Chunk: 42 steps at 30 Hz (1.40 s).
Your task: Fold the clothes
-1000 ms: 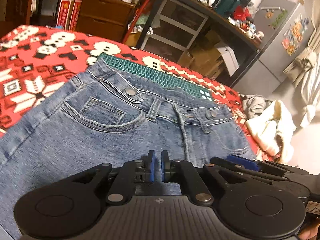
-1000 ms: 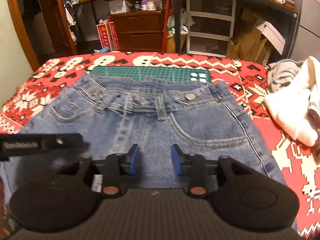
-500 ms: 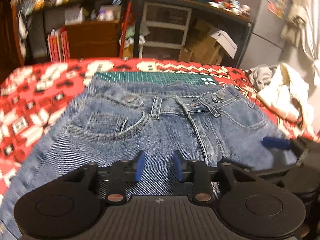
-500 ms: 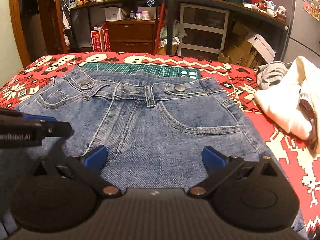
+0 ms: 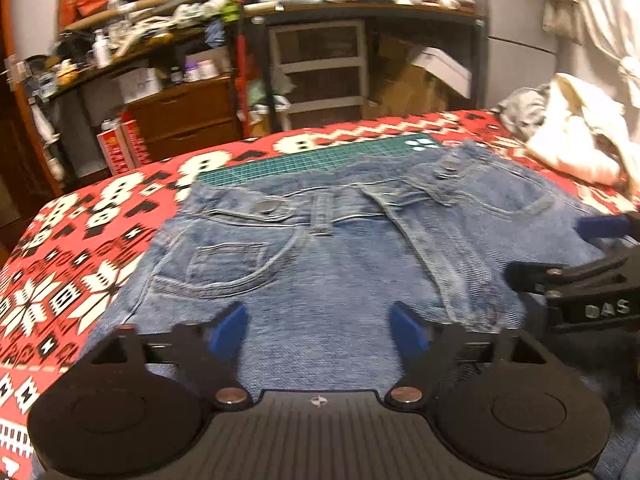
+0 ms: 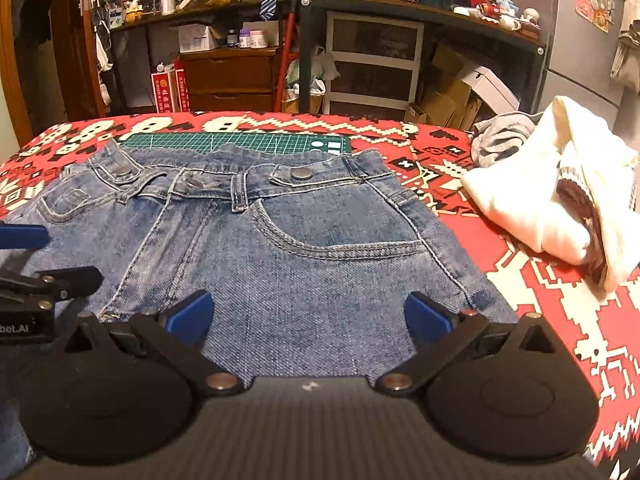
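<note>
Jeans [image 6: 280, 248] are lying flat, front up, on the red patterned blanket [image 6: 532, 304]; the waistband is sitting at the far side, overlapping the near edge of a green cutting mat [image 6: 240, 142]. The legs are running back under both tools and out of view, so whether they are already doubled over cannot be told.

Left gripper [image 5: 320, 326] is hovering over the denim below the left front pocket, its blue fingers spread wide, nothing between them. Right gripper [image 6: 308, 316] is hovering just beside it over the right pocket side, also spread wide and empty. Each tool's fingertip is showing at the edge of the other's view.

A white garment [image 6: 552, 208] and a grey one [image 6: 500, 136] are lying heaped beyond the right gripper, well off the jeans.

Judgement: with both tools parted over the hip area, this is fitting either a reach for a new hold or a letting-go after smoothing; the frames are not settling which.

For any grip here:
- denim is thick and stiff, so bite at a seam or edge, not the flat middle
- keep both tools level so the fold line stays straight
- watch that the waistband is not dragging the mat
</note>
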### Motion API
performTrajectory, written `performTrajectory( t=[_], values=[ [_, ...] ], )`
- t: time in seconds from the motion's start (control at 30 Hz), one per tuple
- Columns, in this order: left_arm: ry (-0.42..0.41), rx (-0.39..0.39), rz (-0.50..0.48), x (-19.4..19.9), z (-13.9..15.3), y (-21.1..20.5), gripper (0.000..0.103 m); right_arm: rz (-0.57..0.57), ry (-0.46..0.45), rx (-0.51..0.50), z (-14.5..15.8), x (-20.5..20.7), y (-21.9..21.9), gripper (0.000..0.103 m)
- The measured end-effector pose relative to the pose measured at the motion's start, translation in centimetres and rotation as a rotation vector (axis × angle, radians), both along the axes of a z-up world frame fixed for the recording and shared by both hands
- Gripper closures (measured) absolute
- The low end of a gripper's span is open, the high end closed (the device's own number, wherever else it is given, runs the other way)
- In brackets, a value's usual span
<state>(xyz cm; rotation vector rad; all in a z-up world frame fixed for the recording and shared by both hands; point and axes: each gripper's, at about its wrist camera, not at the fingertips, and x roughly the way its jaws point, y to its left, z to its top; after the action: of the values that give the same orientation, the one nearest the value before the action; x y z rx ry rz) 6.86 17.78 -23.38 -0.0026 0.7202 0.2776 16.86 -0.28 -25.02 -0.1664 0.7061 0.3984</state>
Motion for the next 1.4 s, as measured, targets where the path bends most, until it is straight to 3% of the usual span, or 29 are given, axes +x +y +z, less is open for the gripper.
performTrajectory(
  t=[0.03,0.1,0.67,0.77,0.83,1.0,1.17,1.4],
  values=[
    [-0.003,0.011,0.008,0.0,-0.2,-0.1,0.0,-0.001,-0.001,0.004,0.0,0.0,-0.1,0.0],
    [-0.023,-0.025,0.032,-0.3,-0.5,0.3,0.0,0.0,-0.004,0.011,-0.1,-0.1,-0.2,0.0],
    [0.002,-0.039,0.03,0.2,0.2,0.2,0.0,-0.004,0.005,0.014,-0.1,-0.2,-0.3,0.0],
    [0.014,-0.049,0.025,0.4,0.5,0.3,0.009,0.013,0.047,0.029,0.6,0.2,-0.5,0.002],
    [0.004,-0.084,-0.003,0.2,1.5,0.8,0.024,0.032,0.069,0.059,1.5,0.4,-0.8,0.007],
    [-0.015,-0.094,-0.064,0.6,4.8,2.1,0.028,0.112,0.038,0.044,5.9,0.9,-0.8,0.02],
    [-0.027,-0.064,-0.114,2.1,7.8,3.5,0.031,0.134,-0.011,0.01,10.2,2.9,-0.1,0.022],
    [-0.047,-0.05,-0.102,5.6,10.6,5.7,0.035,0.129,-0.03,0.021,13.2,6.5,1.9,0.024]
  ],
)
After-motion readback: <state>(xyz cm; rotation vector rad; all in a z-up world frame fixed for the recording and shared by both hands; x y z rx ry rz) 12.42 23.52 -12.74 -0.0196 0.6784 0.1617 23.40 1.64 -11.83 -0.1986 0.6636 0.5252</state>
